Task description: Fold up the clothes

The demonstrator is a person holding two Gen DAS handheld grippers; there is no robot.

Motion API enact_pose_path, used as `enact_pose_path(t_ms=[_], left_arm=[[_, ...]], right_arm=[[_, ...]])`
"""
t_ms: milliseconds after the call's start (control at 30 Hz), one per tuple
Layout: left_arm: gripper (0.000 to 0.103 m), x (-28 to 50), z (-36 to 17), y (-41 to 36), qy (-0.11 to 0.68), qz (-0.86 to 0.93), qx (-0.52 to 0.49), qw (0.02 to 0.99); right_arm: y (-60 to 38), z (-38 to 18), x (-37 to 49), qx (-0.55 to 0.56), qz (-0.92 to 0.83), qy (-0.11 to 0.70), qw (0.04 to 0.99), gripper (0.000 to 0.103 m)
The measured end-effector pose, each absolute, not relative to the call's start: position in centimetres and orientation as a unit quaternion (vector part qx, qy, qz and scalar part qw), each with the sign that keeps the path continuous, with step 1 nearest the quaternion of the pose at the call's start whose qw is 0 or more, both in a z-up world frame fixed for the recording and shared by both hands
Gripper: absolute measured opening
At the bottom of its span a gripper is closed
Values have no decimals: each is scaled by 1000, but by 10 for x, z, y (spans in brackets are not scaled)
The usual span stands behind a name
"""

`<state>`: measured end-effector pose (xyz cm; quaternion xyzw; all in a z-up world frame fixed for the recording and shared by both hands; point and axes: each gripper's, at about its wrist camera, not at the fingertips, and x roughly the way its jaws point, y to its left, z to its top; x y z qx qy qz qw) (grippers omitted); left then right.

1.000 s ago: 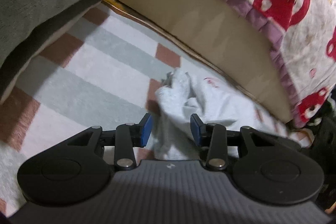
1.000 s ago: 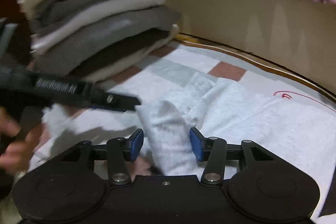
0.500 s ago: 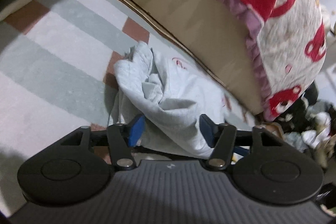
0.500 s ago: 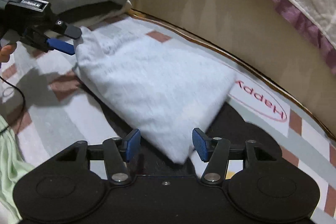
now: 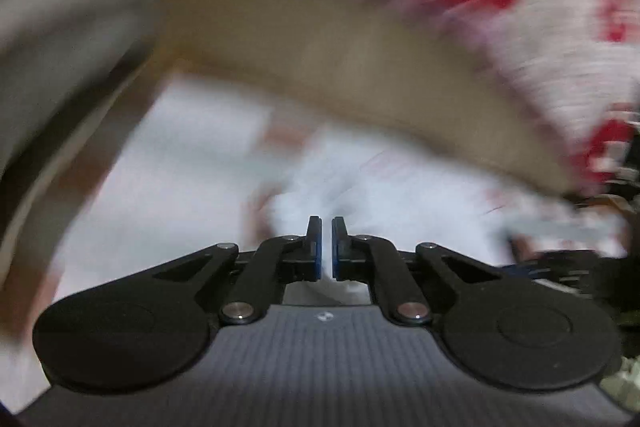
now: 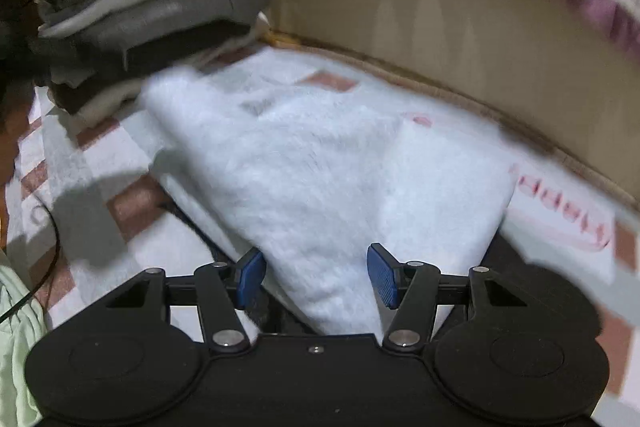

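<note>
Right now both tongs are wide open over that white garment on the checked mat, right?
Not both. The left tongs are shut, as the left wrist view shows; they have just closed. The right tongs are open over the white garment.

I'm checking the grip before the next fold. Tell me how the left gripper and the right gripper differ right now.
The left gripper has just snapped nearly shut, with pale fabric of the white garment in the narrow slit between its pads; whether it pinches is blurred. The right gripper has been opening and stands wide, the garment's corner lying loose between its pads. The left view is heavily blurred, the right only mildly. Both have blue pads and point at the same garment.
</note>
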<state>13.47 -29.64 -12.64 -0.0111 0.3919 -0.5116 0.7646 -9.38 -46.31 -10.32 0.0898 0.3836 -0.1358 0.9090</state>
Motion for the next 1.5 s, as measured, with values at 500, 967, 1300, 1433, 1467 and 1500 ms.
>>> enact_pose_path(t_ms=[500, 967, 1300, 1433, 1467, 1500], left_arm=[[15, 123, -129, -324, 395, -590, -55, 703], [6, 98, -142, -318, 396, -505, 138, 755], [7, 114, -119, -297, 356, -532, 33, 767], [8, 118, -114, -297, 342, -568, -15, 748], [8, 116, -116, -300, 344, -571, -12, 745], [8, 114, -119, -304, 348, -569, -4, 745]], right_arm=[[-442, -96, -54, 54, -89, 339, 935, 59], [-395, -97, -49, -19, -6, 347, 938, 40], [-477, -108, 9, 126, -148, 347, 918, 47], [-461, -105, 14, 90, -79, 346, 931, 12], [-459, -104, 11, 88, -59, 349, 931, 8], [-457, -103, 8, 86, -38, 351, 931, 7]])
